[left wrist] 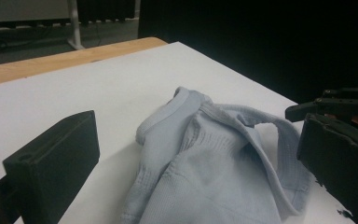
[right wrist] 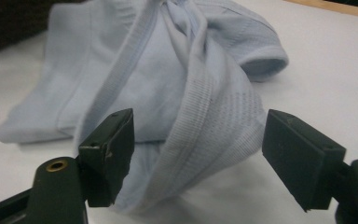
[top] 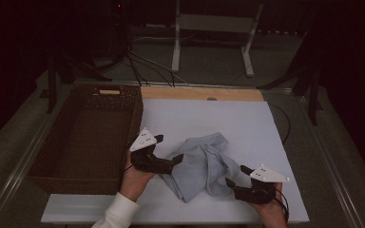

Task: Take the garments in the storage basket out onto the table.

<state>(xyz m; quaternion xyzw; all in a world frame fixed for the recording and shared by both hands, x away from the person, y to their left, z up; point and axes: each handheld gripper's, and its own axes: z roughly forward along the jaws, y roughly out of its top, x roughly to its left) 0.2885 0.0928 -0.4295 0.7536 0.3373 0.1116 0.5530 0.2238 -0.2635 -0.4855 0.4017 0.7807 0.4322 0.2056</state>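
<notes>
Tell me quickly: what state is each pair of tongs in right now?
Left tongs: open, beside the light blue garment, holding nothing.
Right tongs: open around a fold of the garment, pads not pressing it.

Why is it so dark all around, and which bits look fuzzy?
High view: light falls on the white table board and the crumpled pale blue knitted garment; the room behind is nearly black. Left gripper view: the near black tongs are soft. Right gripper view: the garment's far folds blur, the ribbed band is sharp.
</notes>
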